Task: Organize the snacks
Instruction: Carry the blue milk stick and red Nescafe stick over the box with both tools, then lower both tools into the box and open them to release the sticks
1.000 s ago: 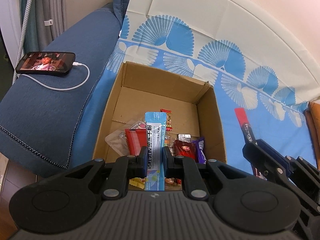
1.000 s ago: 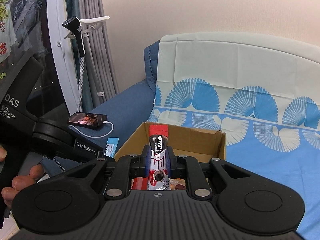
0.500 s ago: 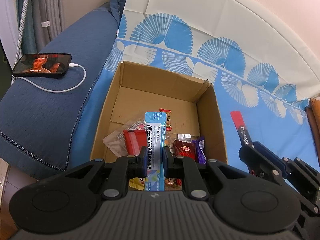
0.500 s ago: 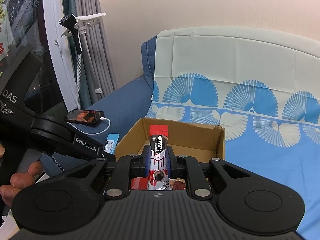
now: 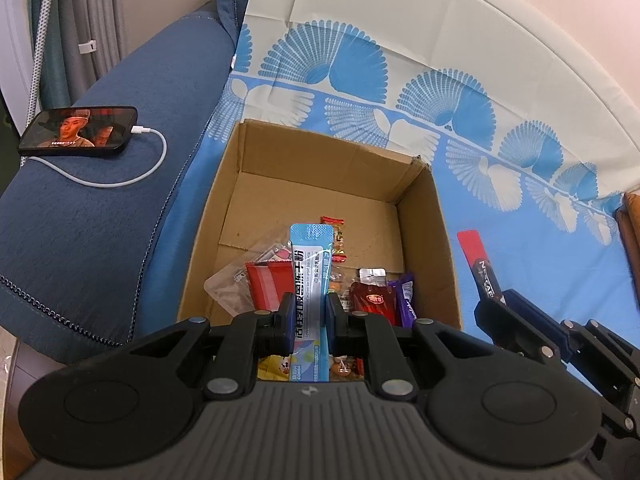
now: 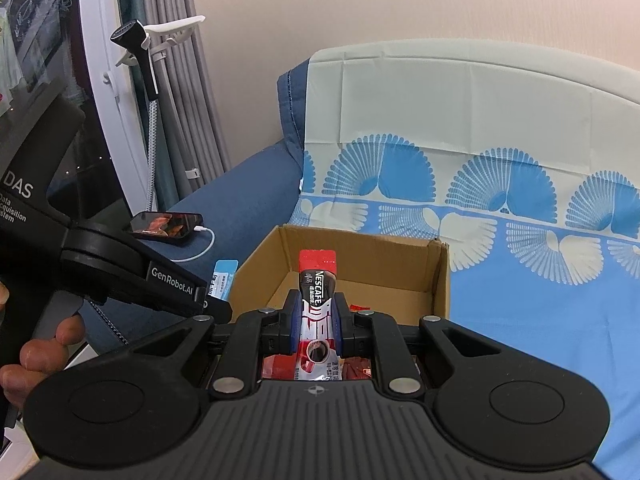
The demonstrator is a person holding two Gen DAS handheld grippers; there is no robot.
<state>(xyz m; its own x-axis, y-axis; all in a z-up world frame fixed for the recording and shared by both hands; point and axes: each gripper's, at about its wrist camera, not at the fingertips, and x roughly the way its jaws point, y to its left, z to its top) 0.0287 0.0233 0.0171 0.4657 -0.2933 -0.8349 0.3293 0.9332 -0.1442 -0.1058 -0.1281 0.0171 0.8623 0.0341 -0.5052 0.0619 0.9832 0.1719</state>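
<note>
Both grippers advance slightly toward the cardboard box (image 5: 424, 236); we keep the left gripper (image 5: 307, 312) pinching the blue sachet (image 5: 310, 280), the right gripper (image 6: 316, 320) pinching the Nescafe stick (image 6: 318, 300), ready for release.

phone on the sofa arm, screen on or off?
On. The phone lies flat on the sofa armrest with video faces lit on its screen; a white cable is plugged in.

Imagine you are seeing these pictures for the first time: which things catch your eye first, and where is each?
The cardboard box on the blue patterned cloth draws the eye, with loose snacks piled at its near end. Above it the left gripper is shut on a light blue sachet, and the right gripper on a red and black Nescafe stick. To the left, a lit phone lies charging on the sofa arm.
</note>
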